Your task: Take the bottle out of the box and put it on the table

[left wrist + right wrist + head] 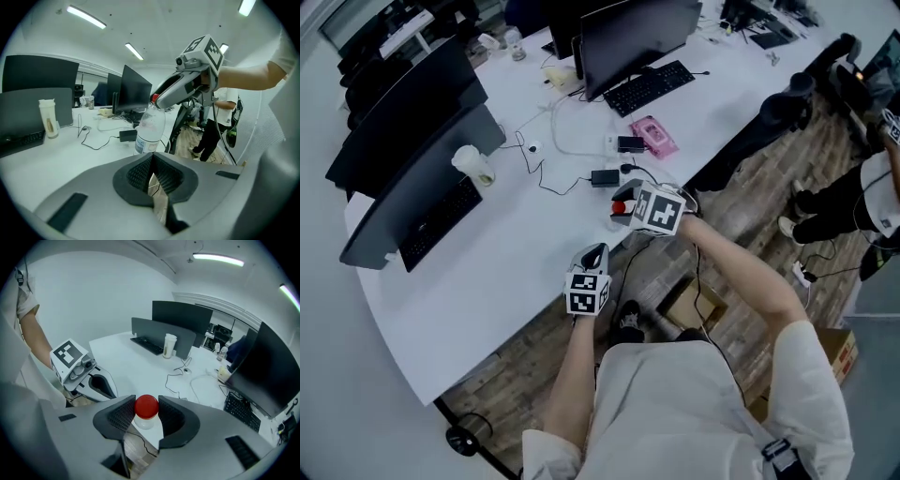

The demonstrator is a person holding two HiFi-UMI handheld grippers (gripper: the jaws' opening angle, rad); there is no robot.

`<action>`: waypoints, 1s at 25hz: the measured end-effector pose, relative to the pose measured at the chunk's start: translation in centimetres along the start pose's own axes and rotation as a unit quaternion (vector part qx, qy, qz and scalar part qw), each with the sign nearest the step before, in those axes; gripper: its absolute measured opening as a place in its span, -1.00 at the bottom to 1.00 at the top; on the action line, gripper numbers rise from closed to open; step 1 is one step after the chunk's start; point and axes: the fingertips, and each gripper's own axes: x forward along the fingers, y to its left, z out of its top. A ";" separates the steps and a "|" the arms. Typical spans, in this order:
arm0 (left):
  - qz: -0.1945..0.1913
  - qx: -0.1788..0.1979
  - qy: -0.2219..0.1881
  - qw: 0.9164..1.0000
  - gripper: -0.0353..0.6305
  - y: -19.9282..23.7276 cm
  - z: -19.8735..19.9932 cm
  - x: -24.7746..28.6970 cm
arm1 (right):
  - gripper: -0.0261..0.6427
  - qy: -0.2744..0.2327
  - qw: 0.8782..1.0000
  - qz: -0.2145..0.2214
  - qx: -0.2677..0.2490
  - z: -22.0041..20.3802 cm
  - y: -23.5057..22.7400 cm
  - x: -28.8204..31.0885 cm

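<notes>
My right gripper is shut on the neck of a clear plastic bottle with a red cap, held just over the white table's near edge. In the right gripper view the red cap sits between the ribbed pads of the right gripper. The left gripper view shows the bottle hanging upright from the right gripper, a little above the tabletop. My left gripper hovers at the table's edge to the bottle's left; the left gripper has its pads together and holds nothing.
An open cardboard box lies on the wooden floor below my arms. On the table are monitors, keyboards, a white cup, a pink packet, a black adapter and cables. A person stands at the right.
</notes>
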 end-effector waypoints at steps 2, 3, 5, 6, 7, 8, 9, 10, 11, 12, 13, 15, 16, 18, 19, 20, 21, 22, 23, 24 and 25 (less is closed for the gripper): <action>0.018 -0.012 -0.001 1.000 -0.86 1.8 -0.5 -1.2 | -0.39 0.000 1.000 0.013 -0.010 1.8 0.1 1.7; 0.026 -0.018 -0.001 0.999 -0.86 2.6 -0.7 -1.8 | -0.39 0.003 1.000 0.019 -0.015 2.4 0.2 2.5; 0.042 -0.028 0.000 0.999 -0.86 4.1 -1.2 -2.9 | -0.39 0.004 0.999 0.030 -0.025 3.8 0.6 3.9; 0.049 -0.033 -0.001 0.998 -0.86 4.8 -1.4 -3.4 | -0.39 0.003 0.999 0.035 -0.030 4.4 0.8 4.5; 0.055 -0.037 -0.001 0.998 -0.86 5.4 -1.7 -3.9 | -0.39 0.004 0.999 0.040 -0.035 4.9 1.0 5.1; 0.060 -0.040 -0.002 0.997 -0.86 5.9 -1.9 -4.2 | -0.39 0.005 0.998 0.044 -0.037 5.3 1.2 5.6; 0.064 -0.042 -0.002 0.997 -0.86 6.3 -2.0 -4.5 | -0.39 0.005 0.998 0.048 -0.039 5.6 1.4 6.0; 0.067 -0.045 -0.003 0.997 -0.86 6.6 -2.2 -4.7 | -0.39 0.007 0.998 0.052 -0.040 5.9 1.4 6.4; 0.070 -0.048 -0.003 0.996 -0.86 6.8 -2.3 -4.9 | -0.39 0.008 0.998 0.055 -0.040 6.1 1.5 6.7; 0.073 -0.050 -0.002 0.996 -0.86 7.0 -2.4 -5.1 | -0.39 0.008 0.998 0.058 -0.040 6.3 1.6 6.9; 0.074 -0.051 -0.002 0.996 -0.86 7.2 -2.5 -5.3 | -0.38 0.006 0.997 0.059 -0.040 6.5 1.6 7.1; 0.076 -0.054 -0.003 0.996 -0.86 7.3 -2.7 -5.4 | -0.38 -0.001 0.997 0.060 -0.038 6.9 1.7 7.5; 0.076 -0.055 -0.003 0.996 -0.86 7.3 -2.8 -5.5 | -0.38 -0.006 0.998 0.058 -0.034 7.0 1.7 7.5; 0.076 -0.056 -0.002 0.996 -0.86 7.3 -2.8 -5.6 | -0.38 -0.020 0.998 0.050 -0.021 7.2 1.5 7.6; 0.076 -0.056 -0.002 0.996 -0.86 7.2 -2.9 -5.6 | -0.38 -0.028 0.999 0.045 -0.014 7.2 1.4 7.6; 0.077 -0.056 -0.002 0.995 -0.86 7.2 -2.9 -5.7 | -0.38 -0.035 0.999 0.038 -0.007 7.1 1.2 7.6; 0.078 -0.056 -0.002 0.995 -0.86 7.1 -3.0 -5.8 | -0.37 -0.041 0.999 0.029 0.000 7.0 1.0 7.7; 0.080 -0.057 -0.003 0.995 -0.86 7.0 -3.0 -5.8 | -0.35 -0.047 0.999 0.020 0.006 6.9 0.7 7.7; 0.082 -0.058 -0.005 0.995 -0.86 6.8 -3.0 -5.9 | -0.26 -0.052 0.998 0.012 0.015 6.7 0.5 7.7; 0.085 -0.060 -0.006 0.995 -0.86 6.6 -2.9 -5.9 | -0.17 -0.060 0.998 0.006 0.027 6.6 0.3 7.6; 0.088 -0.061 -0.007 0.994 -0.86 6.4 -2.8 -6.0 | -0.16 -0.070 0.997 0.002 0.041 6.5 0.2 7.3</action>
